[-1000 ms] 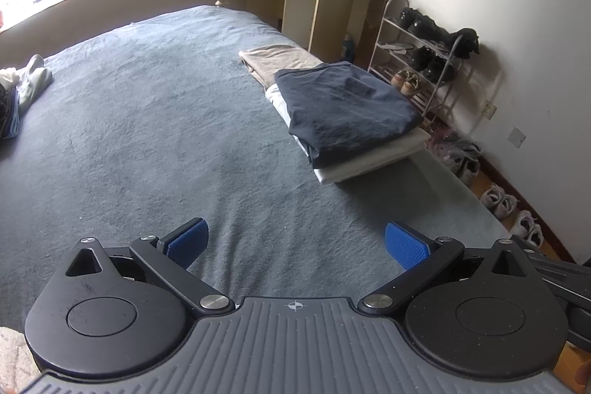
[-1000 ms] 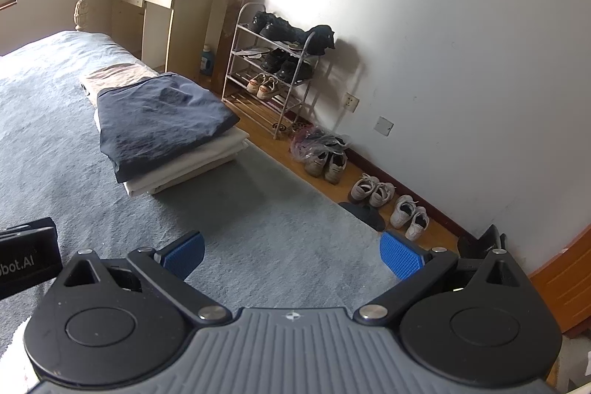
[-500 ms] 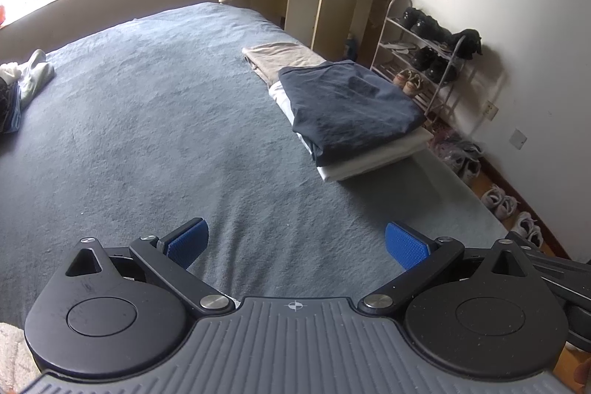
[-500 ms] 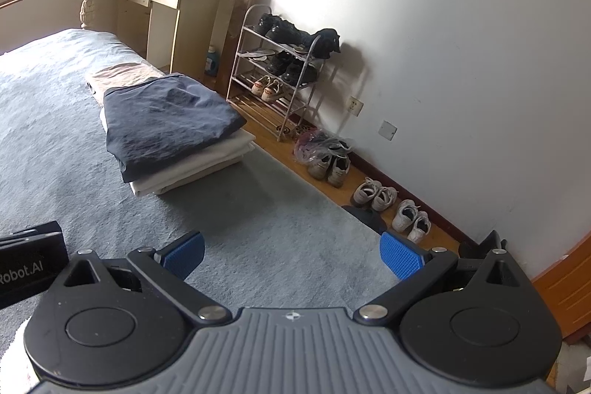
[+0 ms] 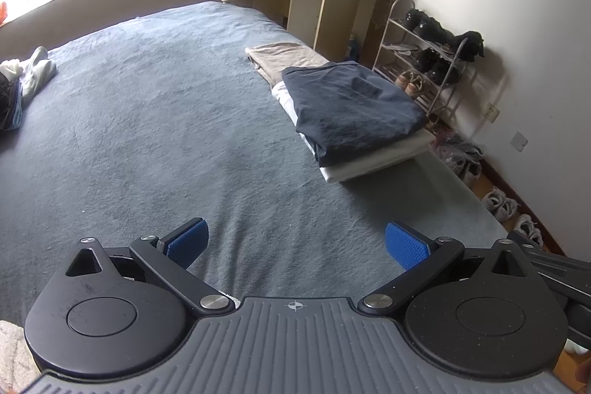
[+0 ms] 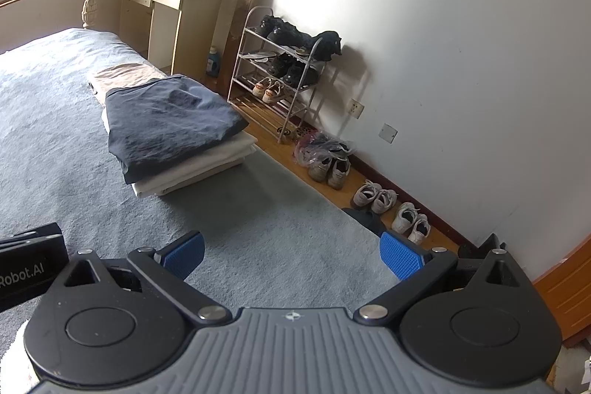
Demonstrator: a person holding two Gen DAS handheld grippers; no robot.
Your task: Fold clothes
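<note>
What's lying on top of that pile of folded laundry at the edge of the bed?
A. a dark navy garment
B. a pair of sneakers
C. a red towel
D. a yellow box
A: a folded dark navy garment lies on top of the cream-white folded pieces, with nothing on it.

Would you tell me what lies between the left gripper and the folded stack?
Only bare grey-blue bedspread separates left gripper from stack, seen in left wrist view.
</note>
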